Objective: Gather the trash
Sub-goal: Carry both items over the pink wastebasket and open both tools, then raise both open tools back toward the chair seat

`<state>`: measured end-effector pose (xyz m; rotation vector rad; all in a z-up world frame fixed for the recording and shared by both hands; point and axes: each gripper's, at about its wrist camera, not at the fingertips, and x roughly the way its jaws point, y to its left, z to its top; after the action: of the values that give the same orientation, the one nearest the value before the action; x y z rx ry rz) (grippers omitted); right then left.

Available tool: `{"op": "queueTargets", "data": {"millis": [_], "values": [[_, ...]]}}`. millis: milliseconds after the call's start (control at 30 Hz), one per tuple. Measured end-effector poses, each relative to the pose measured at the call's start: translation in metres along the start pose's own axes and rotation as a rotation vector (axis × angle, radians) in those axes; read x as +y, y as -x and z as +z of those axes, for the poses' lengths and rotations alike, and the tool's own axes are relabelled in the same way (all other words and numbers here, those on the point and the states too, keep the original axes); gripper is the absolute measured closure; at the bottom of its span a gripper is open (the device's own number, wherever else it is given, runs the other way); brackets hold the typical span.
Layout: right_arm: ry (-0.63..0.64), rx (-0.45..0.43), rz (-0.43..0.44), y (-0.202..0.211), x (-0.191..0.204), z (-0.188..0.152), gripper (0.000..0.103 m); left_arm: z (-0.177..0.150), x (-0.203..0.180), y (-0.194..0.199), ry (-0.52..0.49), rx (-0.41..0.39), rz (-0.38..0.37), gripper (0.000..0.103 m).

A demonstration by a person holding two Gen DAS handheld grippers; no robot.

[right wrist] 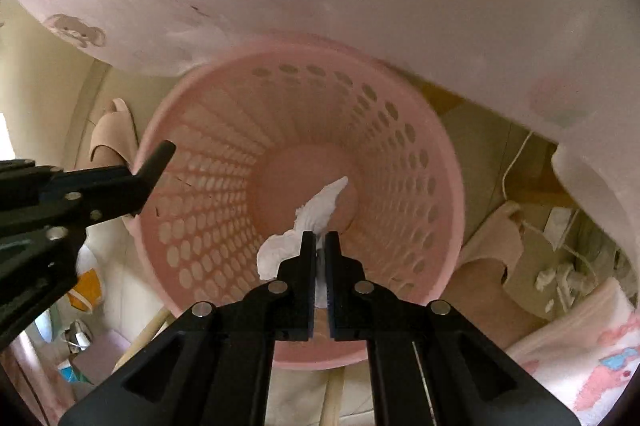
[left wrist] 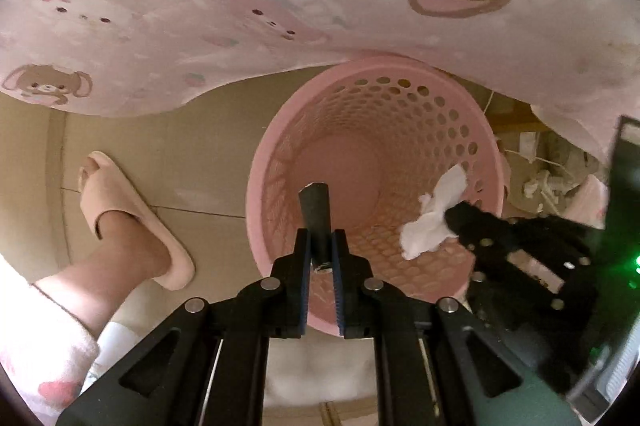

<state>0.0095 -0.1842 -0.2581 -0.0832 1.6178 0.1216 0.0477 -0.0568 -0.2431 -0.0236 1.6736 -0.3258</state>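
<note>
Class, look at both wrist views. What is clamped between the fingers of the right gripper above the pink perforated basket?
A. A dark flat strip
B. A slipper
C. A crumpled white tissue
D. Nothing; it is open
C: the right gripper is shut on the crumpled white tissue over the pink basket; the dark strip sits in the left gripper.

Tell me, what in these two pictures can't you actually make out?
- Dark strip in the left gripper: both views, too plain to identify.
- Pink basket near rim: both views, covered by the grippers.
- Tissue lower end: right wrist view, pinched inside the right gripper.
- Clutter on the floor: right wrist view, blurred and small.
</note>
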Motion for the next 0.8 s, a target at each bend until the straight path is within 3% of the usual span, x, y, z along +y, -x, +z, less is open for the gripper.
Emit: {"op": "queueTargets", "data": {"millis": [100,333,400,467,533,667,733,800], "values": [[-0.068,0.031,0.048,-0.010,-0.010,0.002,0.098,0.000,0.001,-0.010,0.009,0.025,-0.037,0.093],[-0.139,0.078,0.053,-0.027,-0.020,0.003,0.097,-0.007,0.000,-0.028,0.012,0.084,-0.011,0.092],[-0.139,0.070,0.064,-0.023,-0.021,0.005,0.087,-0.007,0.002,-0.027,0.005,0.072,0.008,0.092],[-0.131,0.049,0.047,-0.019,-0.020,0.004,0.067,-0.007,0.005,-0.027,0.016,0.071,0.024,0.090],[-0.124,0.029,0.026,-0.015,-0.019,0.004,0.049,-0.007,0.009,-0.027,0.037,0.075,0.019,0.076],[-0.120,0.009,0.009,-0.008,-0.019,0.005,0.047,-0.007,0.013,-0.022,0.050,0.060,0.023,0.064],[-0.120,-0.005,-0.003,-0.003,-0.018,0.006,0.040,-0.006,0.013,-0.018,0.056,0.044,0.033,0.054],[-0.122,-0.016,-0.009,0.001,-0.018,0.006,0.038,-0.006,0.015,-0.012,0.064,0.026,0.042,0.054]]}}
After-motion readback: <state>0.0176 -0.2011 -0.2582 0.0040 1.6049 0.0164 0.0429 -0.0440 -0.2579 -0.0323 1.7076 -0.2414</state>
